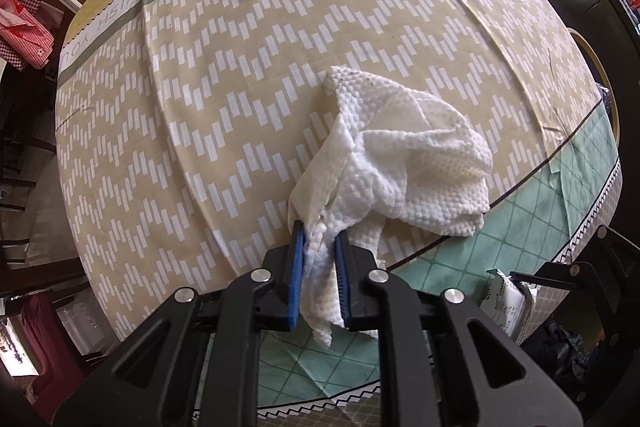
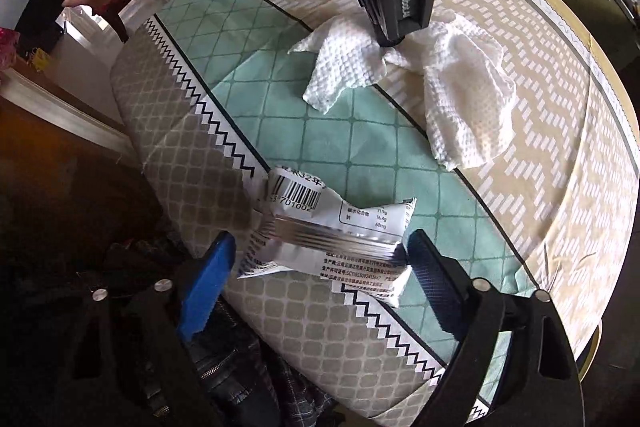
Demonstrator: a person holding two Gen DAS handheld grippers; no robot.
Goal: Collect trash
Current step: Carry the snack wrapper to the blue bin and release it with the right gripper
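Pinching a fold of the crumpled white paper towel (image 1: 400, 163) between its blue pads, the left gripper (image 1: 320, 279) is closed tight on the near end, so that a short tail hangs out behind the jaws while the bulk still lies on the patterned tablecloth (image 1: 200, 107). Taking it by one bunched corner makes sense — the sheet is limp, and a bite on a gathered fold should let the whole thing trail up when raised. In the right wrist view the towel sprawls across the border between the green and beige parts of the cloth, with the left gripper pressing down at its waist.

The right gripper (image 2: 320, 259) stands wide open, its blue fingers (image 2: 208, 279) either side of a silver snack wrapper (image 2: 320, 231) lying near the table edge; neither pad looks to be touching it yet. Straddling the wrapper across its narrow width probably sets up a closing pinch — though a flat foil may slide or buckle. No bin is visible.
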